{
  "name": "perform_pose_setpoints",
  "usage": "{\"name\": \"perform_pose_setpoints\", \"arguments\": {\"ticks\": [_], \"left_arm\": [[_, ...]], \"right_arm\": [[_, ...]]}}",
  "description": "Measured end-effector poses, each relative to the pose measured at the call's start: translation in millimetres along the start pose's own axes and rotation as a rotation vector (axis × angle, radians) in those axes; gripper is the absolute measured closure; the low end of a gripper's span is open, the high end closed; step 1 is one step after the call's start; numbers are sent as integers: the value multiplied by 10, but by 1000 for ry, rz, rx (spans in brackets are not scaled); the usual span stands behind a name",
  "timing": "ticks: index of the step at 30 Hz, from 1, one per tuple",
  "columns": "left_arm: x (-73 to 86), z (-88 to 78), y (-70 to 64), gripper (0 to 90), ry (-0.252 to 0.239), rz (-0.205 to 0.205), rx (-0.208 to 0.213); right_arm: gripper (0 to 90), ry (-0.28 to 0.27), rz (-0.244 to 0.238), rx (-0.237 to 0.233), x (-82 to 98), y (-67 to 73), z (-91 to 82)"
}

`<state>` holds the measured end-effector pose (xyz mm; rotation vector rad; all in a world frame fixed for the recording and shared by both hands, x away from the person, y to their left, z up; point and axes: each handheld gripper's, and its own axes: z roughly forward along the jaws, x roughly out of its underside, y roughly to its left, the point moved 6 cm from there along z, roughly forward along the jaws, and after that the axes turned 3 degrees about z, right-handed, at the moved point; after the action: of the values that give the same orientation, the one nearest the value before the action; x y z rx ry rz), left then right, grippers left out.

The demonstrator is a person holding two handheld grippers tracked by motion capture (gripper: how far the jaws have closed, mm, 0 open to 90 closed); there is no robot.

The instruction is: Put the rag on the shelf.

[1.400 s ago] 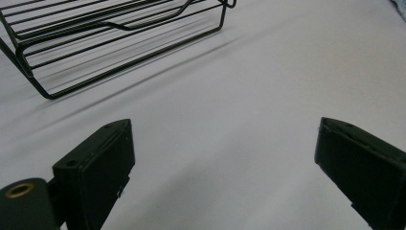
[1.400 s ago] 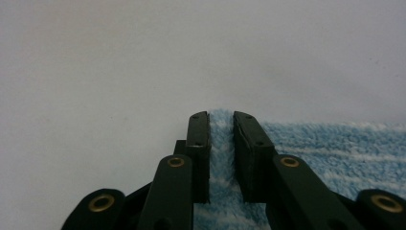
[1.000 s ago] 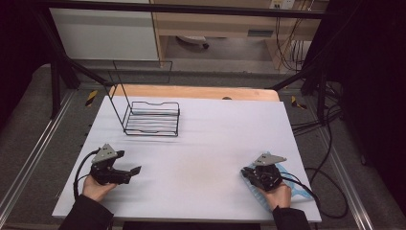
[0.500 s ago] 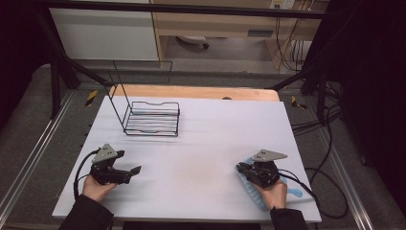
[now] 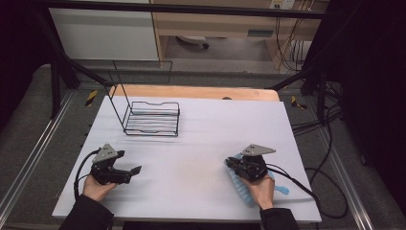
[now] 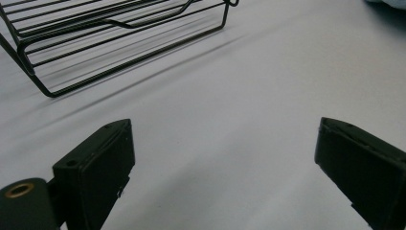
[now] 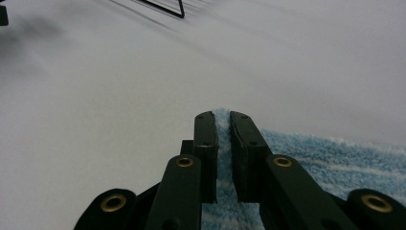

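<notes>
A person seated at a white table (image 5: 201,143) works two handheld grippers, forearms entering from the near edge. The right gripper (image 5: 231,165) sits at the table's near right, its two black jaws drawn almost together and clamped on the edge of a light blue cloth (image 5: 244,189); in the right gripper view a thin fold of the fluffy, faintly striped fabric (image 7: 325,158) is pinched between the pads at the right gripper (image 7: 223,117), with the rest of the cloth spreading out to the right behind the jaws. From above, the cloth lies flat on the table under and beside the right hand (image 5: 262,189), close to the near edge, its far end trailing toward the table's right side.

The left gripper (image 5: 136,170) rests at the near left, well apart from the cloth, its jaws standing wide with nothing between them; the left gripper view shows bare table between the two pads. A black wire rack (image 5: 152,119) stands toward the far left of the table, with a tall wire frame rising from its left side; its front corner appears at the left gripper view's upper left (image 6: 119,33)
</notes>
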<state>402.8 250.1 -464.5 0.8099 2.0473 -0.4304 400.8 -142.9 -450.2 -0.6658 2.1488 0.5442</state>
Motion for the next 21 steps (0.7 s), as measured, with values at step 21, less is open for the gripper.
{"name": "perform_pose_setpoints", "arguments": {"ticks": [21], "left_arm": [[-2, -5, 3, 63, -4, -4, 0]], "right_arm": [[825, 3, 42, 25, -359, 257, 638]]}}
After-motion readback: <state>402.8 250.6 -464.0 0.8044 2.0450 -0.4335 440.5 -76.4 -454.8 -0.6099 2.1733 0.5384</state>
